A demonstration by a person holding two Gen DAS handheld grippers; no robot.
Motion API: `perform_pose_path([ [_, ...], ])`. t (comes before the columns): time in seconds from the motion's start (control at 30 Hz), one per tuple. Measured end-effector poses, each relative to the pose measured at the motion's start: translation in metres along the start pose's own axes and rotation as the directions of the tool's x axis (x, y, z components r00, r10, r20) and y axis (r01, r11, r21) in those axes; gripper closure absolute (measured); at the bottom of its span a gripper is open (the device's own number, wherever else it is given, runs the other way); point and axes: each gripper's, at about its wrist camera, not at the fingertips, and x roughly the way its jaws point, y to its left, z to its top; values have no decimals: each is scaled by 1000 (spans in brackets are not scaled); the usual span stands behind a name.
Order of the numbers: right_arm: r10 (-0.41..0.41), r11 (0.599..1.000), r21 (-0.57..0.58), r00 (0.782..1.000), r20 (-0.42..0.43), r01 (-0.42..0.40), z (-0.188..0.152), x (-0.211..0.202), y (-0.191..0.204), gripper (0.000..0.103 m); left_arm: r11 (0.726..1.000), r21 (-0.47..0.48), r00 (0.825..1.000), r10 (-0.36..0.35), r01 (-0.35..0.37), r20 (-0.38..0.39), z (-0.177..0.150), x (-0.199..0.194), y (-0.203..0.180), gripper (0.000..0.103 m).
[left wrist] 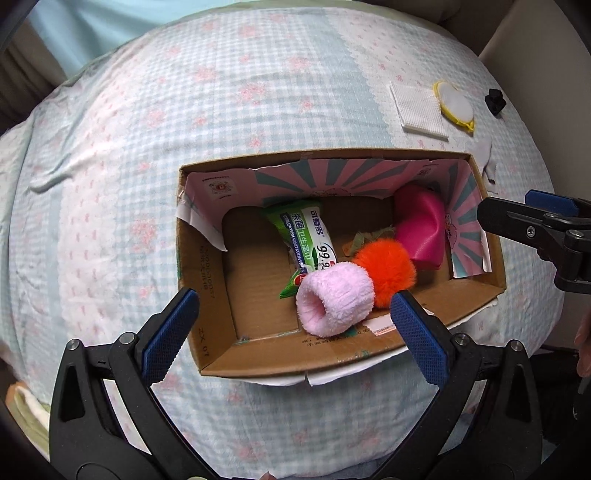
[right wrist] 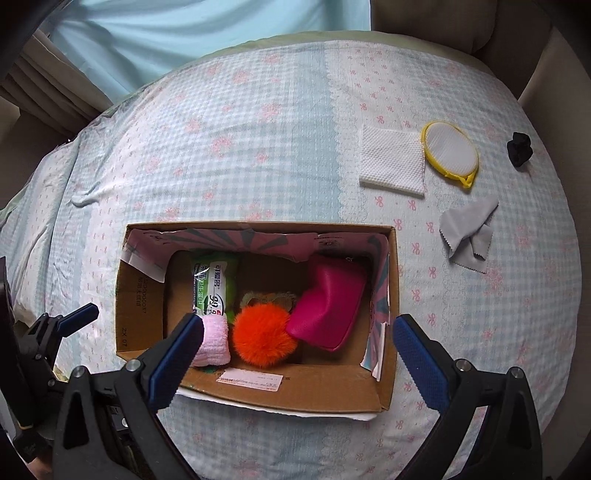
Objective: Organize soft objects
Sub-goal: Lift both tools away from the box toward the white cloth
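An open cardboard box (left wrist: 207,347) (right wrist: 325,387) sits on a checked bedspread. Inside lie a pink fluffy roll (left wrist: 334,302) (right wrist: 214,341), an orange pompom (left wrist: 386,271) (right wrist: 264,336), a magenta pouch (left wrist: 421,225) (right wrist: 327,306) and a green wet-wipes pack (left wrist: 306,236) (right wrist: 210,286). My left gripper (left wrist: 295,325) is open and empty above the box's near wall. My right gripper (right wrist: 297,349) is open and empty over the box's near side; it also shows at the right edge of the left wrist view (left wrist: 532,218).
On the bedspread beyond the box lie a white textured cloth (right wrist: 393,164) (left wrist: 419,109), a yellow-rimmed round puff (right wrist: 450,151) (left wrist: 456,105), a grey wiping cloth (right wrist: 469,232) and a small black scrunchie (right wrist: 519,147) (left wrist: 495,101). A blue curtain (right wrist: 184,33) hangs behind.
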Motion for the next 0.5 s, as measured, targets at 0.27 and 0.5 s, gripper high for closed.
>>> perform_pose_path([
  [0.27, -60, 998, -16, 983, 173, 64, -16, -93, 11, 1, 998, -63, 991, 34, -26, 130, -14, -84, 3, 0],
  [0.5, -124, 991, -11, 931, 343, 136, -41, -176, 17, 1, 990, -112, 943, 119, -88, 310, -29, -176, -1, 0],
])
